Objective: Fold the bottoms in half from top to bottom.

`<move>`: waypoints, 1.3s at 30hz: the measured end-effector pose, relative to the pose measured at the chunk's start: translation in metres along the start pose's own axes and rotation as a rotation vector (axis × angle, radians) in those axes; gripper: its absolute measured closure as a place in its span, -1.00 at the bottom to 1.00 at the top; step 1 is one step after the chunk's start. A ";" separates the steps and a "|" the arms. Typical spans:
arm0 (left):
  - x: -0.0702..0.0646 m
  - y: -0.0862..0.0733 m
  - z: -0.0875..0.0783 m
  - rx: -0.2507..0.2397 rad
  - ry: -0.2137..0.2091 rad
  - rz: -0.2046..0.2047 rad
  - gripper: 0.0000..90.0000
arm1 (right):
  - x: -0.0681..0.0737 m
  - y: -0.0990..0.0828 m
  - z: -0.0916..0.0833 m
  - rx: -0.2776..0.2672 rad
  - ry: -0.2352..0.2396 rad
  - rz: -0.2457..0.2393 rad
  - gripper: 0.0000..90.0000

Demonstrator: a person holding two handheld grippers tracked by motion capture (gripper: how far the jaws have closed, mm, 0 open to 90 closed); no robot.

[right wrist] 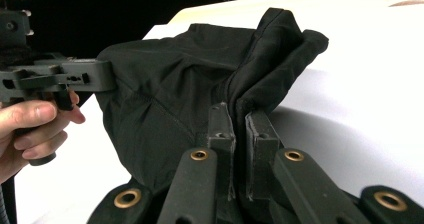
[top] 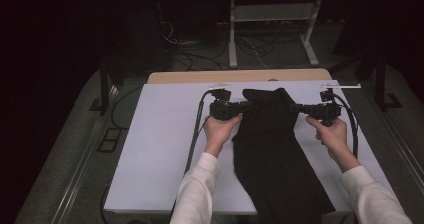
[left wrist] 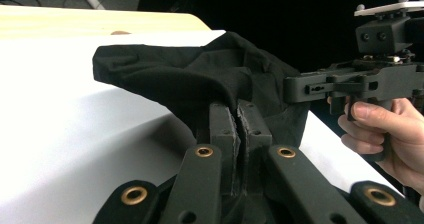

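A black cloth garment [top: 272,149] lies lengthwise on the white table cover [top: 160,139], its near end hanging over the front edge. My left gripper [top: 248,105] is shut on the garment's upper left edge, and in the left gripper view its jaws pinch a fold of the black cloth [left wrist: 180,79]. On the upper right edge my right gripper [top: 295,107] is shut; the right gripper view has its jaws clamped on the cloth [right wrist: 175,99]. Between the two grippers the garment's top is lifted and bunched. Each gripper view also catches the other hand's gripper farther off.
A wooden table edge [top: 235,76] shows beyond the white cover. Behind the table stand a white metal frame [top: 270,29] and loose cables on the dark floor. Black cables trail from both grippers across the cover.
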State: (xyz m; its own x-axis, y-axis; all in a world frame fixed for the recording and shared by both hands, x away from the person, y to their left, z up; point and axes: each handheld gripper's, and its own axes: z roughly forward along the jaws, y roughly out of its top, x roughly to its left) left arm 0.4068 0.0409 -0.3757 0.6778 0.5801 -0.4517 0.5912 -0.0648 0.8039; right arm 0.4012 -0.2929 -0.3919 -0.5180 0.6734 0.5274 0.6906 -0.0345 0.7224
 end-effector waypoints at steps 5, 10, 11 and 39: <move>-0.008 -0.004 -0.003 0.006 -0.019 0.019 0.91 | 0.000 -0.010 -0.007 -0.011 0.008 0.007 0.84; -0.017 -0.009 -0.006 0.013 -0.040 0.041 0.91 | 0.004 -0.018 -0.014 -0.009 0.006 -0.005 0.84; -0.019 -0.010 -0.007 0.013 -0.043 0.046 0.91 | 0.005 -0.019 -0.015 -0.006 0.006 -0.008 0.84; -0.048 -0.037 -0.018 0.048 -0.121 0.097 0.91 | 0.022 -0.050 -0.039 0.027 0.005 -0.038 0.84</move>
State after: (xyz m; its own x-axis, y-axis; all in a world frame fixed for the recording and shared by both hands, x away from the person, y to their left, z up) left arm 0.3441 0.0303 -0.3767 0.7786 0.4673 -0.4188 0.5389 -0.1558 0.8279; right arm 0.3360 -0.3050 -0.3988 -0.5469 0.6700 0.5020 0.6837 0.0115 0.7296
